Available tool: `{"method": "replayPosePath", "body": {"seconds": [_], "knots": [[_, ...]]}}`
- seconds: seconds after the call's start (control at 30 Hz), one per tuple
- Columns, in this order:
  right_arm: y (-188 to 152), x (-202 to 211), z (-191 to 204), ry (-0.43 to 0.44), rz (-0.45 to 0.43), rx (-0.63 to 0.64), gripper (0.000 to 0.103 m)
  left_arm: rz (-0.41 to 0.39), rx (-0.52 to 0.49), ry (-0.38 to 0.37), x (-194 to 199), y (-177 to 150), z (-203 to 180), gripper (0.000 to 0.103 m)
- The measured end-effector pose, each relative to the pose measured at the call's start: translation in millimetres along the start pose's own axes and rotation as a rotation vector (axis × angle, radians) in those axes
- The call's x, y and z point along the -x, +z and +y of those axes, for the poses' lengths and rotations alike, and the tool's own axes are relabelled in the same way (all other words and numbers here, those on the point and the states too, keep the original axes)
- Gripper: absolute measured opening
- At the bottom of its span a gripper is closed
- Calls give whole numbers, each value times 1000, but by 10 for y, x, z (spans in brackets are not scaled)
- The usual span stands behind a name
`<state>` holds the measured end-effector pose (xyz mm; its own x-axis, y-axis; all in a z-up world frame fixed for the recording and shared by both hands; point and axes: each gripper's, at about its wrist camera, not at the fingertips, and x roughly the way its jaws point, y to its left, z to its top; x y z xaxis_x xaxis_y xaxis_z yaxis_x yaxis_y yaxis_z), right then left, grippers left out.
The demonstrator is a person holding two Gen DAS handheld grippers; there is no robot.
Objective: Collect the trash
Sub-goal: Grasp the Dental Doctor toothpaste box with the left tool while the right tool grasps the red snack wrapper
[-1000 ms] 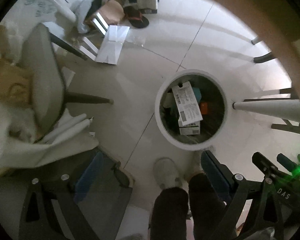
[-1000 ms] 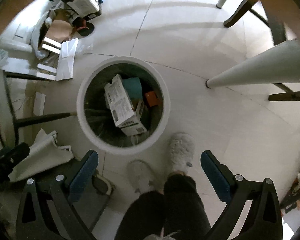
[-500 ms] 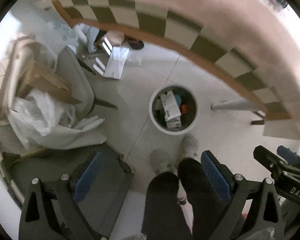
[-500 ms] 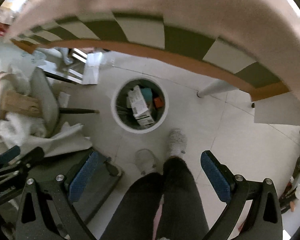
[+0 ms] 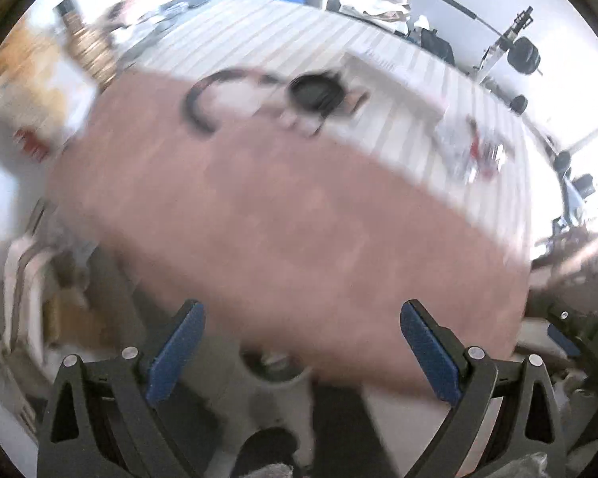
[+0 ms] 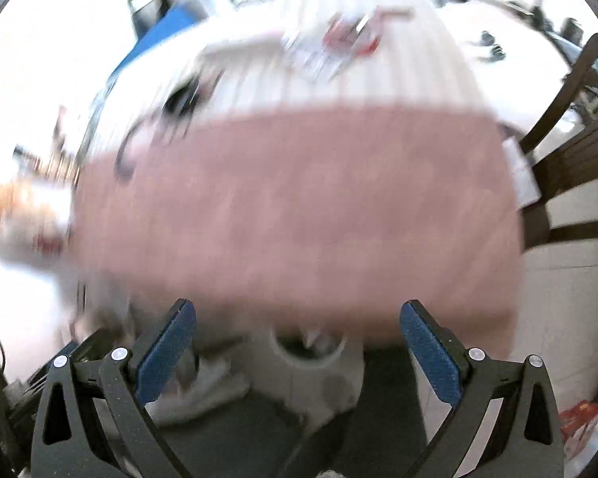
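Both views are motion-blurred. My left gripper [image 5: 303, 352] is open and empty, facing a table with a pink cloth [image 5: 283, 215] and a white striped cloth beyond. My right gripper [image 6: 297, 352] is open and empty before the same table [image 6: 299, 207]. A crumpled clear wrapper with red print [image 5: 468, 151] lies on the far striped part; it also shows in the right wrist view [image 6: 335, 46]. The white trash bin's rim [image 6: 307, 352] shows low between the right fingers, and faintly in the left wrist view [image 5: 277, 368].
Black headphones with a cable [image 5: 317, 93] lie on the table, also in the right wrist view [image 6: 179, 103]. A long white box [image 5: 394, 79] lies behind them. A dark wooden chair [image 6: 570, 127] stands at the right. My dark trouser legs [image 5: 339, 430] are below.
Both grippers have swung up from looking down at the trash bin on the floor to facing the tabletop. The bin has dropped to the bottom of both views. Both stayed open.
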<state>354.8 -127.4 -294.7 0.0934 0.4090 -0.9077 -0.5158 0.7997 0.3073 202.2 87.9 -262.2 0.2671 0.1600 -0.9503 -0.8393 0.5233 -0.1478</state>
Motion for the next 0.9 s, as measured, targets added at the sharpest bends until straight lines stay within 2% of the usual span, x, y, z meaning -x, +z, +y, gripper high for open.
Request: {"method": "replayPosePath", "body": {"seconds": [0.1,0.23,0.27,0.43,0.6,0.63,0.7,0.73,0.77,0.8,0.83,0.9], "knots": [[795,-116,-173,-33,-35,-55,103,19,35,-8,-300,762,-367,100],[1956,-633,-348,-75,-16,-117,103,84,96,-59,-823,1670,-823,100],[2111,-742,-374,-83,-5,-121,103,106,117,-69,-1034,1937,-947,100],[2981,-1494,-492,-97,78,-147,103,196,178,-81,-1792,2672,-1370,100],[3364,-2025,-494,-84,143,-141,88,292,247,-39,-2404,3007,-1466,99],[3408,-2095,-483,-79,154,-139,83,300,256,-26,-2460,3026,-1449,95],[3452,-2209,-455,-68,176,-134,77,283,241,12,-2493,3017,-1427,79],[3454,-2215,-419,-85,171,-123,72,270,208,26,-2472,2989,-1443,71],[3463,-2231,-382,-108,170,-103,69,250,146,28,-2442,2953,-1477,67],[3457,-2235,-355,-143,168,-80,60,237,82,38,-2413,2898,-1502,61],[3446,-2211,-350,-143,144,-63,46,225,23,63,-2367,2828,-1513,55],[3424,-2183,-385,-94,128,-66,40,197,-83,112,-2290,2660,-1504,51]]}}
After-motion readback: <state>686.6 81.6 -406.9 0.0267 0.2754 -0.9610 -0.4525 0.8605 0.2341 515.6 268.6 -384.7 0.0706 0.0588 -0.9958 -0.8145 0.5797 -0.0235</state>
